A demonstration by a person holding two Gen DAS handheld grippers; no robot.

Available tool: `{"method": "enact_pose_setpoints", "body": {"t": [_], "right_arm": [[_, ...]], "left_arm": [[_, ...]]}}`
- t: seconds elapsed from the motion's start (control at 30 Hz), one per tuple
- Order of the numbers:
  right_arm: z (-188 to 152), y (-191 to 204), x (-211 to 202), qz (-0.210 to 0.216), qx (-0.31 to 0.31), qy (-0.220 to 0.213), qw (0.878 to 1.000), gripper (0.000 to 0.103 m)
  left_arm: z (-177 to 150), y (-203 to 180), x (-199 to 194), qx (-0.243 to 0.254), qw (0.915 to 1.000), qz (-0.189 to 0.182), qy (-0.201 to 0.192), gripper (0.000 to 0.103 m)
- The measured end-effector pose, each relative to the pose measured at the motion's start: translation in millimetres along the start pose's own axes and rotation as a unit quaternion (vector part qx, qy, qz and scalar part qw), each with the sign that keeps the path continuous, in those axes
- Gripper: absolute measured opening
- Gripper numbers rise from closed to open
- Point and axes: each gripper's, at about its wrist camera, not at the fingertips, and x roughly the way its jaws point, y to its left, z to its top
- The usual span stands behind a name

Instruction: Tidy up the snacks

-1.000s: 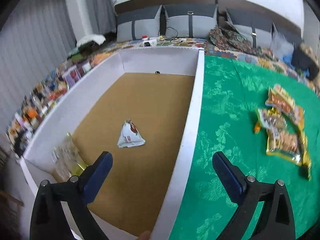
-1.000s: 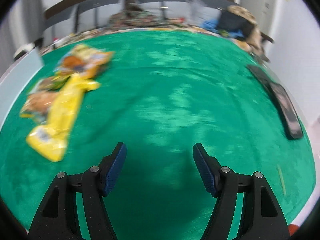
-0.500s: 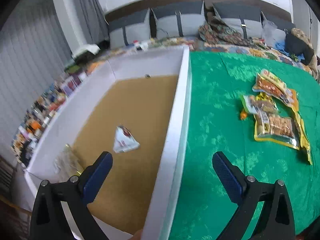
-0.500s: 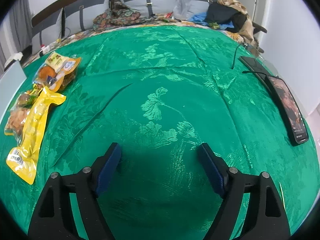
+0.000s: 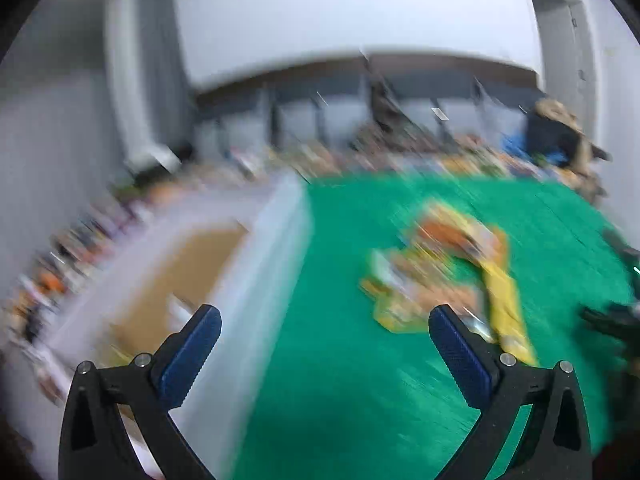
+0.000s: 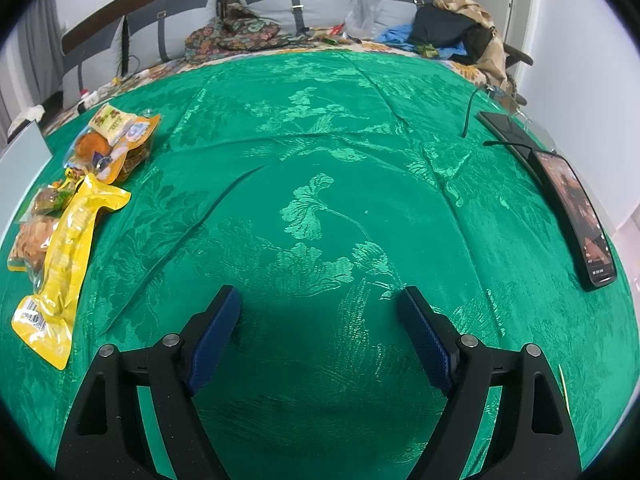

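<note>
A pile of snack packets lies on the green cloth [image 6: 320, 160]: a long yellow packet [image 6: 60, 256], an orange-and-clear bag [image 6: 116, 140] behind it, and smaller packets beside them. In the blurred left wrist view the same snack pile [image 5: 448, 272] sits ahead and right of my left gripper [image 5: 324, 320], which is open and empty over the cloth beside the white box [image 5: 276, 264]. The box has a brown floor [image 5: 200, 264]. My right gripper [image 6: 320, 304] hovers open and empty above bare cloth, to the right of the pile.
Two dark phones [image 6: 576, 208] with a cable lie along the cloth's right edge. Cushions [image 6: 304, 4], clothes and bags [image 6: 452, 28] sit behind the green cloth. A row of colourful items [image 5: 72, 256] runs left of the white box.
My left gripper swung right from over the box to the cloth, bringing the snack pile ahead; its view is now blurred. My right gripper's jaws widened, then held still.
</note>
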Motion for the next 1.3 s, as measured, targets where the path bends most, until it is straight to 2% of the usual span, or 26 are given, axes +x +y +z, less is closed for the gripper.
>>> {"method": "enact_pose_setpoints", "body": {"t": [0.03, 0.13, 0.23, 0.33, 0.43, 0.5, 0.63, 0.73, 0.93, 1.23, 1.3], "right_arm": [[0, 0, 0, 0.000, 0.000, 0.000, 1.000, 0.084], [0, 0, 0, 0.000, 0.000, 0.000, 1.000, 0.084], [0, 0, 0, 0.000, 0.000, 0.000, 1.000, 0.084], [0, 0, 0, 0.000, 0.000, 0.000, 1.000, 0.084], [0, 0, 0, 0.000, 0.000, 0.000, 1.000, 0.084], [0, 0, 0, 0.000, 0.000, 0.000, 1.000, 0.084], [0, 0, 0, 0.000, 0.000, 0.000, 1.000, 0.084], [0, 0, 0, 0.000, 0.000, 0.000, 1.000, 0.085], [0, 0, 0, 0.001, 0.000, 0.000, 1.000, 0.084], [0, 0, 0, 0.001, 0.000, 0.000, 1.000, 0.085], [0, 0, 0, 0.001, 0.000, 0.000, 1.000, 0.085]], "left_arm": [[-9, -7, 17, -0.010, 0.9989, -0.027, 0.038, 0.103], [-34, -22, 58, -0.022, 0.9905, -0.064, 0.120, 0.103], [-48, -31, 89, -0.024, 0.9817, -0.073, 0.174, 0.103], [-55, -38, 112, -0.017, 0.9769, -0.070, 0.201, 0.103], [-56, -40, 123, -0.006, 0.9757, -0.066, 0.209, 0.103], [-55, -41, 126, 0.007, 0.9788, -0.058, 0.196, 0.103], [-56, -36, 128, 0.010, 0.9814, -0.065, 0.180, 0.103], [-60, -31, 127, 0.011, 0.9857, -0.068, 0.154, 0.103], [-61, -30, 129, 0.010, 0.9876, -0.068, 0.142, 0.103], [-63, -30, 124, 0.009, 0.9882, -0.066, 0.138, 0.103], [-61, -30, 126, 0.013, 0.9861, -0.066, 0.152, 0.103]]}}
